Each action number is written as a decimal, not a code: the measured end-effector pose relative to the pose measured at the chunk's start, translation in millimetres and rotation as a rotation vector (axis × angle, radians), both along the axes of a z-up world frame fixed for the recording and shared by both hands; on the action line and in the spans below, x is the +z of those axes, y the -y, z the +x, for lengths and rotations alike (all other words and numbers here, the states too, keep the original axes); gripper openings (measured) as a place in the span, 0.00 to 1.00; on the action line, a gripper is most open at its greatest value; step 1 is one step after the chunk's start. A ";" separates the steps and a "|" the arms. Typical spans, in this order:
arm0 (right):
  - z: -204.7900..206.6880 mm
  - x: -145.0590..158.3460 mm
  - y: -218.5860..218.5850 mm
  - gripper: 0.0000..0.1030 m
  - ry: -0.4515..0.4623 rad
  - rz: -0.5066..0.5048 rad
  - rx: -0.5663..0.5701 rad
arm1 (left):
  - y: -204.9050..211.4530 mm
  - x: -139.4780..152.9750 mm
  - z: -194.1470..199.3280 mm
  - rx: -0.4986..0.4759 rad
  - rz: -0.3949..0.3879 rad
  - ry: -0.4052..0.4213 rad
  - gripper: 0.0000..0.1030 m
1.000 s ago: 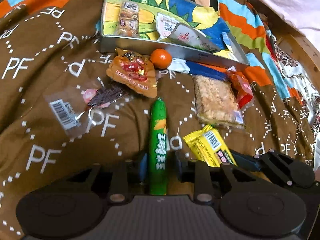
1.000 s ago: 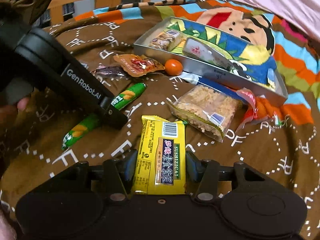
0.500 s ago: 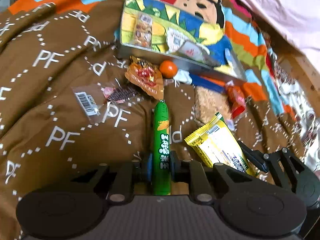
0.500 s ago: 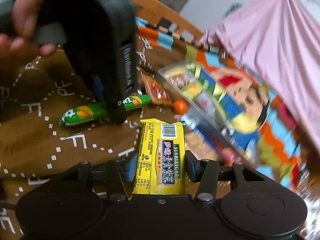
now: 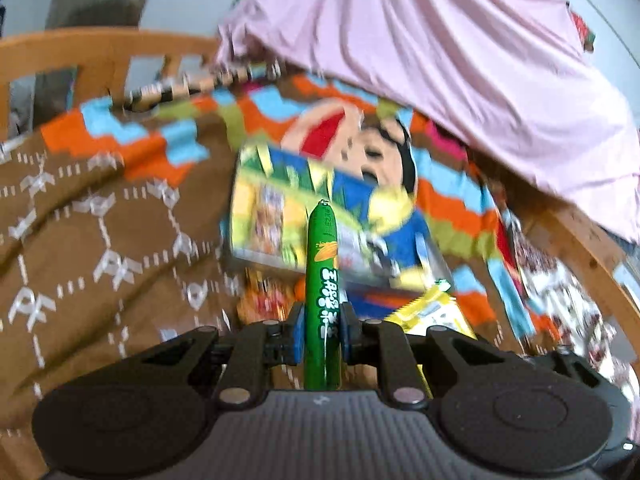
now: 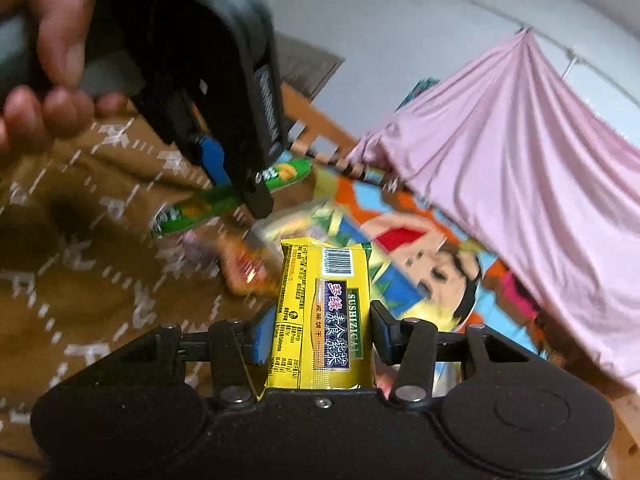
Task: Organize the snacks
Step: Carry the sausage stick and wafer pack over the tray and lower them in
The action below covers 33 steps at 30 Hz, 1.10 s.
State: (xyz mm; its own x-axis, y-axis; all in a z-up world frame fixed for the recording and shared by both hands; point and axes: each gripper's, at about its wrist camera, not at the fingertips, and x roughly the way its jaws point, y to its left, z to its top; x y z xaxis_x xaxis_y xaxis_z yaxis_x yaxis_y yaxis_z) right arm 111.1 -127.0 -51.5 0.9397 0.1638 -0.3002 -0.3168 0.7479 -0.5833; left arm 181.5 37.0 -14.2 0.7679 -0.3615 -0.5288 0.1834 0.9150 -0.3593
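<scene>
My left gripper (image 5: 322,330) is shut on a long green corn sausage stick (image 5: 323,280), held up off the brown blanket and pointing at the metal tin (image 5: 280,256). In the right wrist view the same stick (image 6: 224,196) hangs from the left gripper (image 6: 240,184), with a hand (image 6: 48,80) on its handle. My right gripper (image 6: 320,336) is shut on a yellow snack packet (image 6: 324,320), also lifted; that packet (image 5: 432,314) shows at the lower right of the left wrist view. Several snacks lie in the tin, blurred.
Below the tin lie an orange-red packet (image 5: 260,300) and a small orange ball (image 5: 300,286), partly hidden. A pink sheet (image 5: 460,72) hangs over the far right. A wooden bed rail (image 5: 80,52) runs along the back. Brown blanket (image 5: 100,240) stretches left.
Both grippers rose off the blanket with their snacks and tilted up, so the pink sheet and bed rail came into view. The left jaws closed tight on the green stick.
</scene>
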 end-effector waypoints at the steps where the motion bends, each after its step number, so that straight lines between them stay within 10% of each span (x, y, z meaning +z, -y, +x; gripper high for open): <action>1: 4.1 5.6 1.7 0.49 0.018 0.009 0.003 | 0.7 3.1 3.8 0.015 0.008 0.028 0.18; 17: 109.1 42.9 30.1 0.49 0.058 0.169 -0.106 | 32.8 2.2 77.5 0.115 0.075 0.247 0.18; 33: 210.7 16.9 47.0 0.49 -0.047 0.350 -0.228 | 34.7 -44.4 159.9 0.135 0.014 0.170 0.18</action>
State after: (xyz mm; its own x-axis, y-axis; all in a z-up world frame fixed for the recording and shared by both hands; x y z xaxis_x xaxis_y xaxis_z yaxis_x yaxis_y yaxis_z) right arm 321.8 -173.9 -34.6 0.9504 0.0529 -0.3066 -0.1402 0.9526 -0.2701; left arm 341.4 2.3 -58.6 0.8875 -0.2427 -0.3917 0.1154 0.9400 -0.3210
